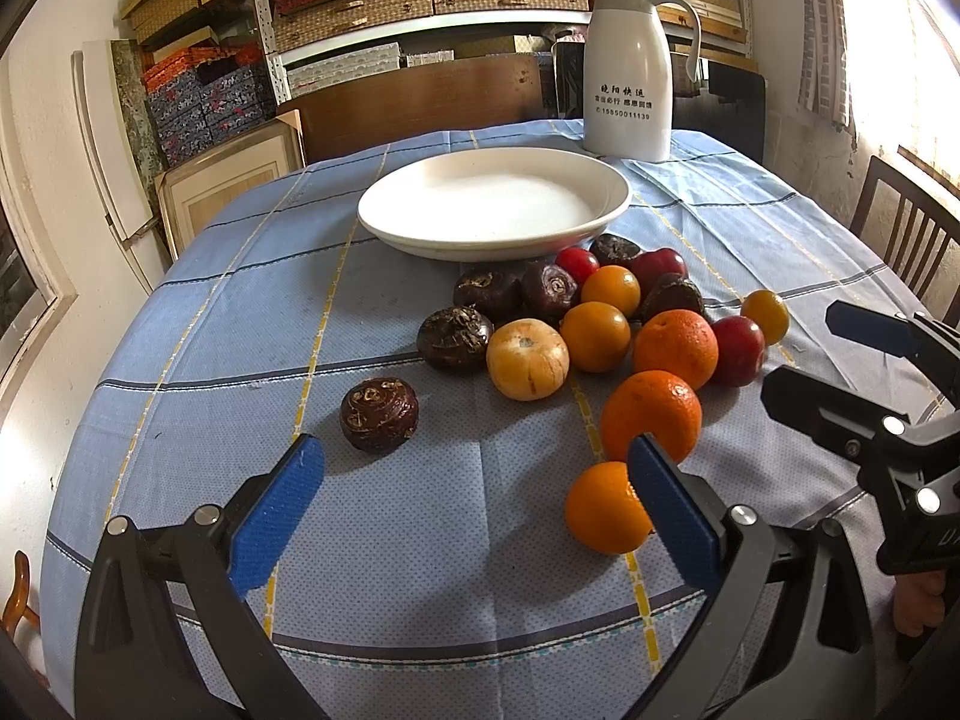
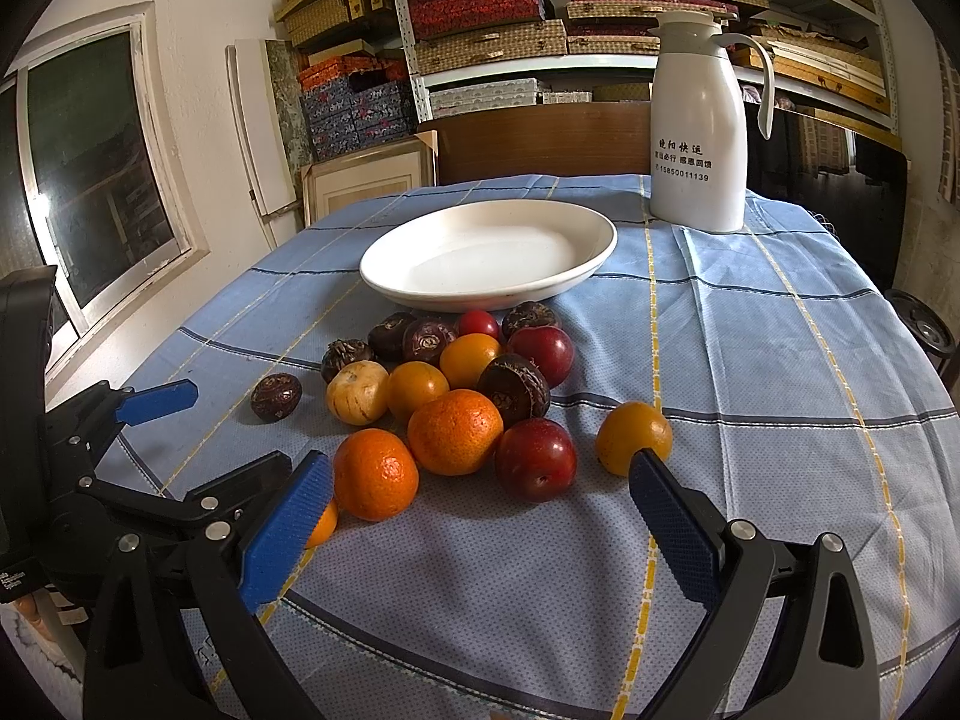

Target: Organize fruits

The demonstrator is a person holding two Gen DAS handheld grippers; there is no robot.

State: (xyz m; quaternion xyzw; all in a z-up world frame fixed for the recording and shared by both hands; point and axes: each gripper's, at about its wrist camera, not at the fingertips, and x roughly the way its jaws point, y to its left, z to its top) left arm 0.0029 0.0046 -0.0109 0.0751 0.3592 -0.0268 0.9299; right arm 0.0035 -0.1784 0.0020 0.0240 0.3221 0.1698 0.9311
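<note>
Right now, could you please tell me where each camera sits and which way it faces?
Left wrist: on the left gripper, facing across the table toward the white plate; its own blue fingers and the right gripper show.
Right wrist: on the right gripper, facing the same way; the left gripper shows at left.
Shared: plate, fruit pile, white jug.

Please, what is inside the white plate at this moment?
Nothing shows inside the white plate; its visible bottom is bare. The near rim hides a thin strip. All fruits lie on the tablecloth.
</note>
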